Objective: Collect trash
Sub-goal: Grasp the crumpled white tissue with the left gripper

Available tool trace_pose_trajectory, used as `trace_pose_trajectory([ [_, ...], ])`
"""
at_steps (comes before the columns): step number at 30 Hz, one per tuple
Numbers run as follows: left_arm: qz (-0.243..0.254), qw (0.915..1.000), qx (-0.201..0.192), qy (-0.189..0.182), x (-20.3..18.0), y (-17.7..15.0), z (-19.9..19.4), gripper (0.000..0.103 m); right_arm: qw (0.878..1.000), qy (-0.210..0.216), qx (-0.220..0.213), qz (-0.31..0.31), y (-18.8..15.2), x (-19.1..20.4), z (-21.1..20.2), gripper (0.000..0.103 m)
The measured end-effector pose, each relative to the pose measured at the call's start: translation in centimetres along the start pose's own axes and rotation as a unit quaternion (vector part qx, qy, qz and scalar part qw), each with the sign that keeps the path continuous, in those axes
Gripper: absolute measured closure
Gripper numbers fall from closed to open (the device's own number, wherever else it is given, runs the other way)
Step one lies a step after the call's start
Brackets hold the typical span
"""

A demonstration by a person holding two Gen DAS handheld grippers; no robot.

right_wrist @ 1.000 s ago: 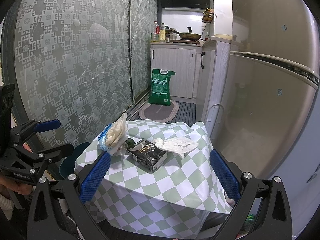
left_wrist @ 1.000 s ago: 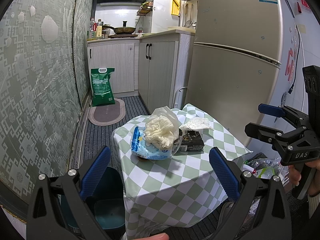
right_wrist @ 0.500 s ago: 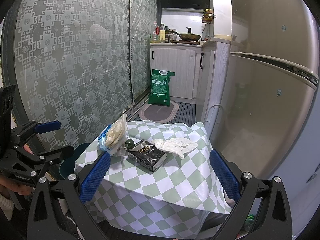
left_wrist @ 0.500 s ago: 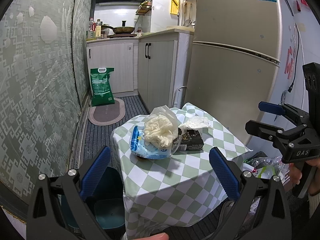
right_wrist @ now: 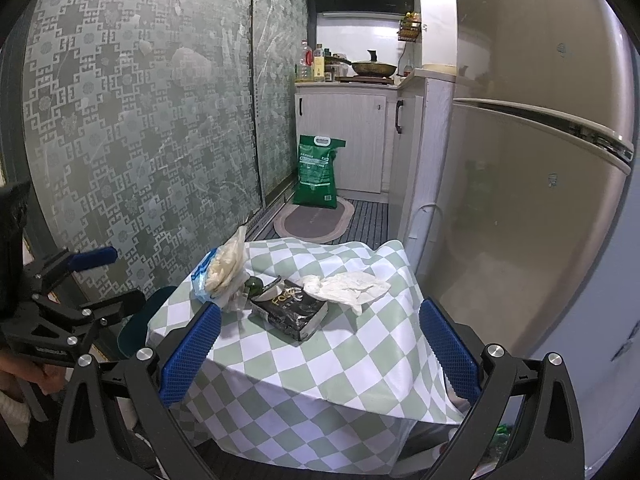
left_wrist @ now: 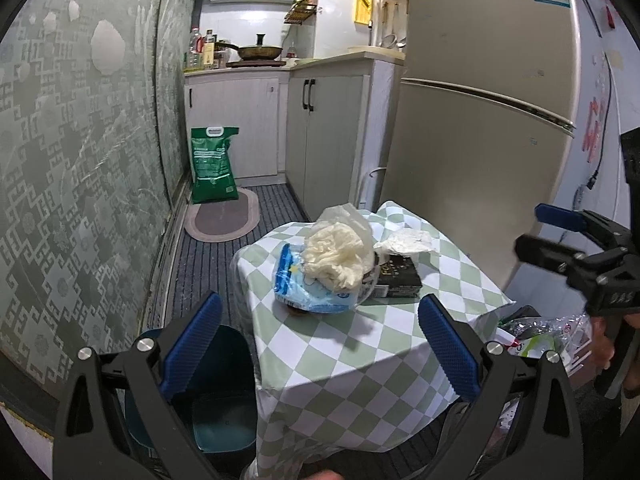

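Observation:
A small table with a green-and-white checked cloth point(left_wrist: 360, 344) point(right_wrist: 344, 360) holds trash: a blue plastic packet point(left_wrist: 304, 284) with a crumpled cream plastic bag point(left_wrist: 336, 252) on it, a black box point(left_wrist: 400, 276) point(right_wrist: 292, 308), a crumpled white tissue point(left_wrist: 404, 240) point(right_wrist: 348, 288) and a small green round thing point(right_wrist: 253, 283). My left gripper point(left_wrist: 320, 344) is open and empty, short of the table's near edge. My right gripper point(right_wrist: 320, 352) is open and empty, at the table's other side. Each gripper shows in the other's view.
A teal bin point(left_wrist: 216, 400) stands on the floor left of the table. A fridge point(left_wrist: 480, 120) stands right behind it. A patterned glass door point(left_wrist: 80, 160) runs along the left. A green sack point(left_wrist: 212, 164) and an oval mat point(left_wrist: 224, 216) lie by white cabinets. Plastic bags point(left_wrist: 536, 340) lie right of the table.
Both grippers have drifted only slightly; the view is nearly the same. The trash on the table has not moved.

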State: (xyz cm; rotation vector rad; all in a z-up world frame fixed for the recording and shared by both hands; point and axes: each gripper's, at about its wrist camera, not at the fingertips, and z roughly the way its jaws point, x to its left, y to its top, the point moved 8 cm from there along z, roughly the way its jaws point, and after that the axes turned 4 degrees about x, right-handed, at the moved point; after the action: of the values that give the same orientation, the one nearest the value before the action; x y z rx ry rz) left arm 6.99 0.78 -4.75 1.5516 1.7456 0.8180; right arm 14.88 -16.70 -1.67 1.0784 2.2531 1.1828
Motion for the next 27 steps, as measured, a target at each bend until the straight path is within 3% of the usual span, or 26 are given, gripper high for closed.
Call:
trace_pose_trajectory([
  [2,0.0,0.9999,0.001,-0.017,-0.3,0.1,0.1,0.006,1.0,0.002,-0.003,0.007,0.2,-0.3,-0.2,0.004],
  [4,0.0,0.9996,0.008,-0.029,-0.6,0.4,0.5,0.017,1.0,0.005,0.0,0.013,0.3,-0.4,-0.2,0.008],
  [13,0.018,0.9986,0.036,-0.036,-2.0,2.6,2.2,0.028,0.999,0.01,0.016,0.029,0.2,-0.8,0.2,0.018],
  [17,0.039,0.9975,0.052,-0.025,-2.8,3.6,3.8,0.043,0.999,0.012,0.024,0.041,-0.1,-1.5,0.3,0.02],
  [22,0.059,0.995,0.074,-0.032,-4.1,4.4,6.1,0.046,0.998,0.019,0.026,0.047,-0.2,-1.7,0.2,0.02],
  [27,0.073,0.9922,0.101,-0.013,-4.2,4.4,8.7,0.053,0.998,0.021,0.031,0.053,-0.5,-2.2,0.3,0.02],
])
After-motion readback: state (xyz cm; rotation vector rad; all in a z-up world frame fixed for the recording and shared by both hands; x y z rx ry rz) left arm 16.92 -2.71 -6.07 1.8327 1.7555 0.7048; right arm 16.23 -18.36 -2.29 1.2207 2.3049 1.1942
